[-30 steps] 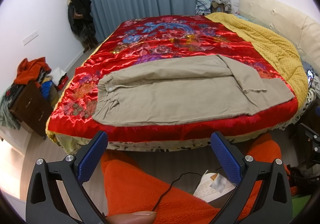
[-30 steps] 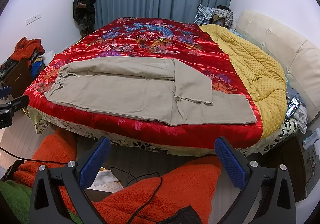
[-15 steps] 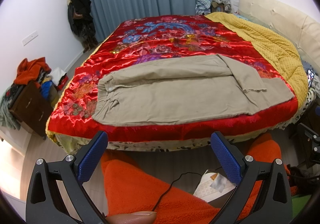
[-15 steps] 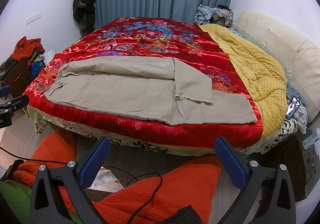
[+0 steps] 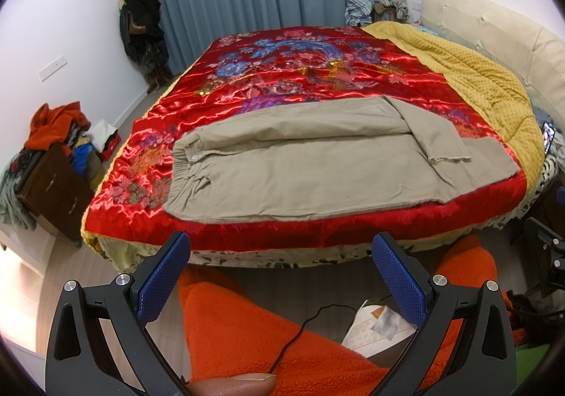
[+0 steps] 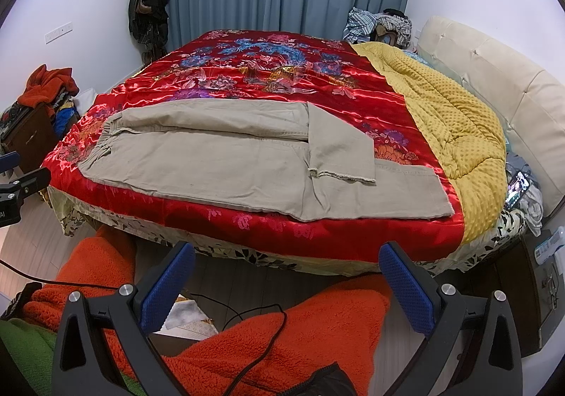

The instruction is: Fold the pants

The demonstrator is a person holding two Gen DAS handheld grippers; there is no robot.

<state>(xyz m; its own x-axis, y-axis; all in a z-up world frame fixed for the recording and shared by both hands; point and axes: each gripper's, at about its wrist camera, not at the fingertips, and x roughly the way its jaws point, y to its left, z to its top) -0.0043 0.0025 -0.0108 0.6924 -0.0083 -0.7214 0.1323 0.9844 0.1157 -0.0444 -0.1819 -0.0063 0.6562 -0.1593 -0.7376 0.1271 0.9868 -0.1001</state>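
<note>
Pants [image 5: 317, 166] are lying flat mid-frame on a red quilt [image 5: 282, 78]. Left gripper [image 5: 280, 269] and right gripper [image 6: 286, 277] are sitting at bottom centre, jaws gaping wide, gripping nothing, well short of the bed. Orange fleece [image 6: 282, 336] is filling the foreground beneath them.

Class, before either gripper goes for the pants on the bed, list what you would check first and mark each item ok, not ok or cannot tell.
1. Left gripper open and empty: ok.
2. Right gripper open and empty: ok.
3. Pants lie wholly on the quilt, nothing on top: ok.
4. Both legs laid out straight: not ok, the far leg's cuff is turned back over the near leg.
5. Waistband in view on the left: ok.
6. Grippers within reach of the pants: cannot tell, both are off the bed's near edge.
</note>
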